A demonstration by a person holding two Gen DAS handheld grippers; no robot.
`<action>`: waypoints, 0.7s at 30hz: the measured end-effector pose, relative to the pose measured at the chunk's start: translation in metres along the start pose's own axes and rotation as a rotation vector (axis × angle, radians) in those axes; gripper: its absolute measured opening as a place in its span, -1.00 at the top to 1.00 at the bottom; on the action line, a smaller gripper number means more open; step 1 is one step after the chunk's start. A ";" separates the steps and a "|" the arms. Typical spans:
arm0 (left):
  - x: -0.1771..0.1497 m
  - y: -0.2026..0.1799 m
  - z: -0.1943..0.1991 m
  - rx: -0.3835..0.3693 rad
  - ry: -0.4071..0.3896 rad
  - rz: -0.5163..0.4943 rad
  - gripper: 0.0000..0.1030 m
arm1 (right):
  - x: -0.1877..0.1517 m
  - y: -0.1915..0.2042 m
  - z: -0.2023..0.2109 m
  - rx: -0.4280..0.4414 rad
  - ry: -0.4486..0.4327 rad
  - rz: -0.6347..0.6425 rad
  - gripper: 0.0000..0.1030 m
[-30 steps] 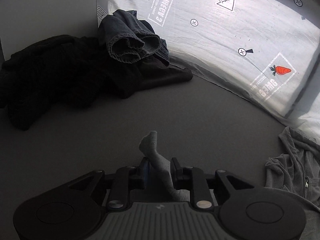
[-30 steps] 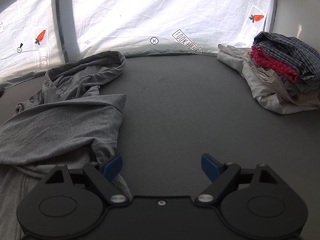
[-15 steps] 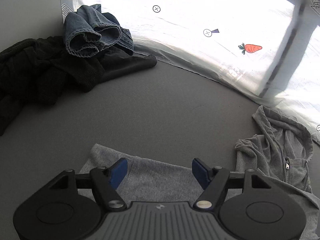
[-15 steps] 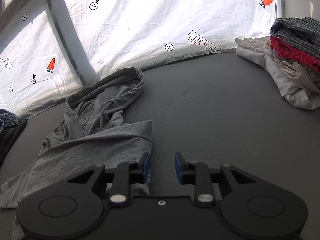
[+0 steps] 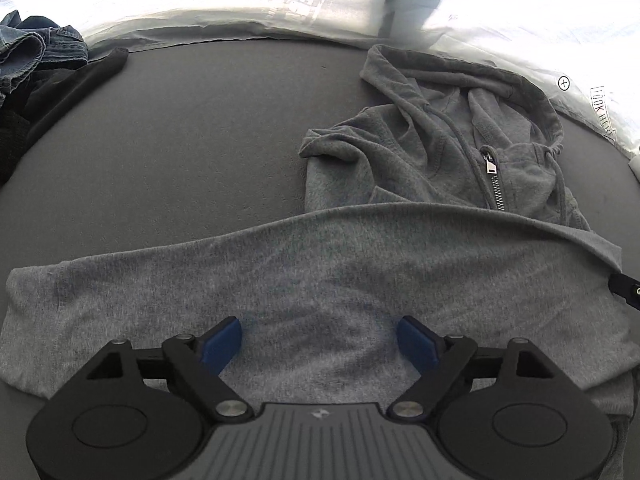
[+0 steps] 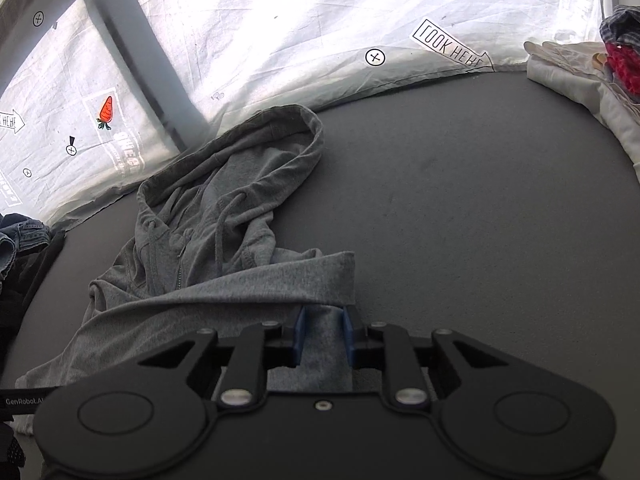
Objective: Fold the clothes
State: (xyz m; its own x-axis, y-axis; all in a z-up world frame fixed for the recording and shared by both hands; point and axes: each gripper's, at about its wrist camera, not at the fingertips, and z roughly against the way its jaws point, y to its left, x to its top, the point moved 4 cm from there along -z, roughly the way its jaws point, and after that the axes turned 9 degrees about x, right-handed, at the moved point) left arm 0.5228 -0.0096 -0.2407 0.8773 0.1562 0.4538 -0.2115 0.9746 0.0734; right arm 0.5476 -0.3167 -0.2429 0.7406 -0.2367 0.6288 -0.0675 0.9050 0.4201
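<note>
Left tongs (image 5: 320,340) are opening over the flat hoodie (image 5: 360,272); right tongs (image 6: 323,334) clamp its near right edge.

Left claw (image 5: 320,340) is tilting steeply down, its blue pads (image 5: 222,344) standing wide apart and the jaws opening further, with gray fabric lying under the gap but nothing pressing on it. Right claw (image 6: 323,334) is angling down too, pads (image 6: 299,334) sitting close together and pinching a strip of gray cloth between them.
</note>
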 end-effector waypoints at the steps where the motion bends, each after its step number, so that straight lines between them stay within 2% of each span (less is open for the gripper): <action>1: 0.000 0.002 -0.001 -0.004 -0.002 0.004 -0.76 | 0.001 -0.001 -0.003 0.007 0.009 -0.006 0.57; 4: -0.001 0.001 -0.001 -0.002 -0.015 -0.016 -0.81 | 0.005 -0.006 -0.010 0.032 0.016 -0.058 0.57; 9: -0.002 0.000 -0.002 0.006 -0.026 -0.031 -0.88 | 0.020 -0.030 -0.015 0.071 -0.039 -0.235 0.58; 13: -0.002 0.002 -0.005 0.005 -0.026 -0.035 -0.97 | 0.039 -0.038 -0.027 0.087 -0.052 -0.266 0.58; 17: -0.001 0.002 -0.007 0.004 -0.024 -0.037 -1.00 | 0.046 -0.030 -0.044 0.079 -0.026 -0.194 0.58; 21: -0.002 0.002 -0.007 0.006 -0.027 -0.033 -1.00 | 0.040 -0.041 -0.034 0.125 -0.071 -0.318 0.55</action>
State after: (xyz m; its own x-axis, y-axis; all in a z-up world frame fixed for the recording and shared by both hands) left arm 0.5237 -0.0070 -0.2473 0.8719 0.1190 0.4750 -0.1847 0.9783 0.0938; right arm 0.6027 -0.3510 -0.2577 0.6894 -0.5281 0.4959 0.0749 0.7328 0.6763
